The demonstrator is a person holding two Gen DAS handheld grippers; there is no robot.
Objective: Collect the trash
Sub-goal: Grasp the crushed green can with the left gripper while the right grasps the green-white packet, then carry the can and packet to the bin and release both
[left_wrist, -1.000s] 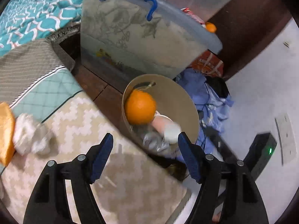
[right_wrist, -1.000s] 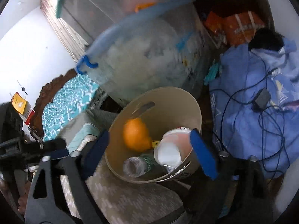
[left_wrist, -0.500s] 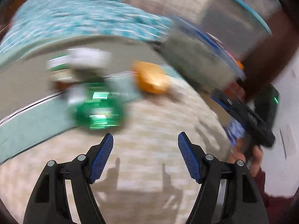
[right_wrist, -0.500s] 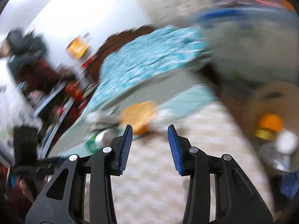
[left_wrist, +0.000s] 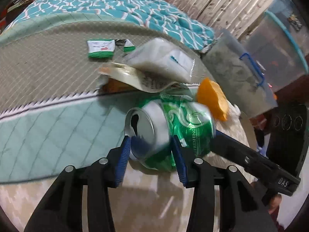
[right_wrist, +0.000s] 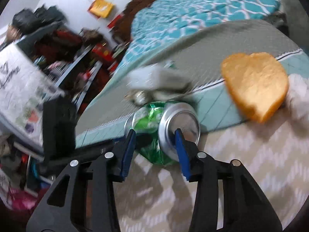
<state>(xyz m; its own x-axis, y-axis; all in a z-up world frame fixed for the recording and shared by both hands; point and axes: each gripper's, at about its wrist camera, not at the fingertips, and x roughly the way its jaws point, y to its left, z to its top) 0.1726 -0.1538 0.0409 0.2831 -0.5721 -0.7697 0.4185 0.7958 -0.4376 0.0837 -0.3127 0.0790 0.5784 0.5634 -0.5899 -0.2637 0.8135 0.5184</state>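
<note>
A crumpled green drink can point(left_wrist: 185, 127) lies on its side on the bed. My left gripper point(left_wrist: 150, 139) is closing, and its blue pads press on either side of the can's open top end. From the other side, my right gripper point(right_wrist: 155, 132) meets the can point(right_wrist: 150, 116) at its silver base. Its jaws stand narrow and are opening slightly: one pad lies along the can's side, the other in front of the base, without a clear grip. The right gripper's finger point(left_wrist: 241, 154) shows in the left wrist view, and the left gripper's body point(right_wrist: 58, 123) shows in the right wrist view.
An orange peel point(left_wrist: 212, 98) point(right_wrist: 255, 85) and a crumpled white tissue point(left_wrist: 234, 110) lie right of the can. Behind it are a white plastic pack point(left_wrist: 160, 58), a printed wrapper point(left_wrist: 139, 77) and green-white sachets point(left_wrist: 100, 48). A lidded storage box point(left_wrist: 237, 77) stands beyond the bed's edge.
Both grippers have swung away from the round bin, which has left view, to the bed. The left jaws have narrowed onto the can; the right jaws narrowed earlier and now meet its base.
</note>
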